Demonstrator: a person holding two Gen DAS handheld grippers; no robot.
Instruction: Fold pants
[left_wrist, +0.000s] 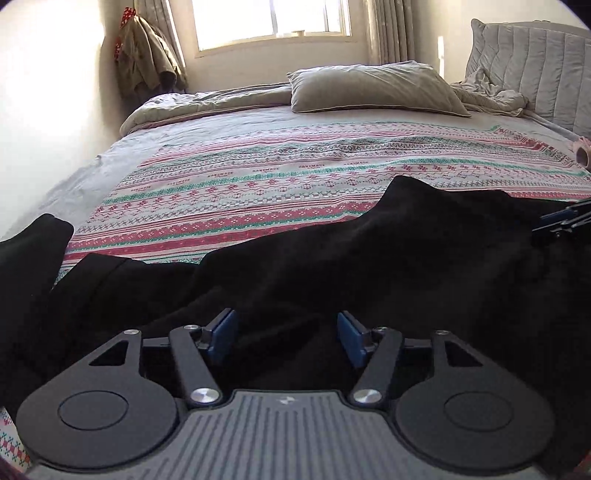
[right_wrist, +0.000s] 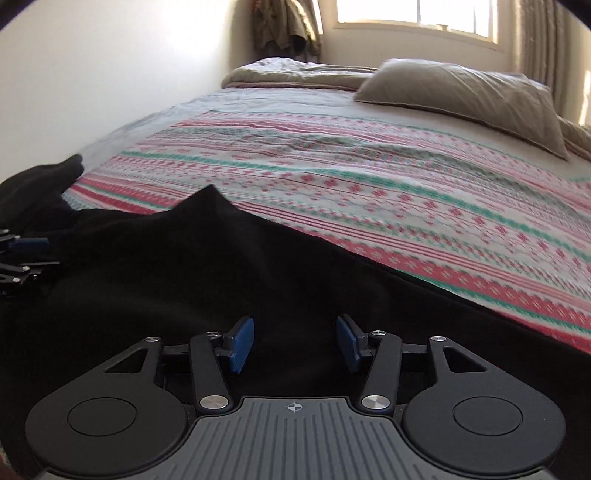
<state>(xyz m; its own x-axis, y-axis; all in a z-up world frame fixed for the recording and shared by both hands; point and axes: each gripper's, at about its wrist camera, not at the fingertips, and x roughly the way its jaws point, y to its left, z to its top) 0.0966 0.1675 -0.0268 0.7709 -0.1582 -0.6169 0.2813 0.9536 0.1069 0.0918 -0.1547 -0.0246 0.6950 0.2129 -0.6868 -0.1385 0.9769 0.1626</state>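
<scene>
The black pants (left_wrist: 332, 251) lay in a loose heap across the lower half of both frames, on the near part of a bed covered by a striped patterned blanket (left_wrist: 295, 177); one peak of cloth stood up right of centre in the left wrist view and just left of centre in the right wrist view. The left gripper (left_wrist: 288, 338) was spread wide, blue pads apart, with dark cloth lying between and beneath them but nothing pinched; the right gripper (right_wrist: 295, 341) was likewise wide and held nothing.

The cloth looked soft, limp and fairly thick, probably a fleece or knit; it should be light, unbreakable and not slippery, yet it would sag and bunch wherever unsupported. A sound hold would likely be on an edge, the waistband or a hem, one tool at each corner; against so dark a fabric I could not tell which end was the waistband.

The left wrist view alone showed a quilted headboard (left_wrist: 535, 66) at upper right, rumpled bedding beside it, and the right tool's tips at the right edge. The right wrist view alone showed the pants' long straight edge running down to the lower right, and the left tool at the left edge. A grey pillow (right_wrist: 469, 99) and a bright window (left_wrist: 273, 22) appeared in both.
</scene>
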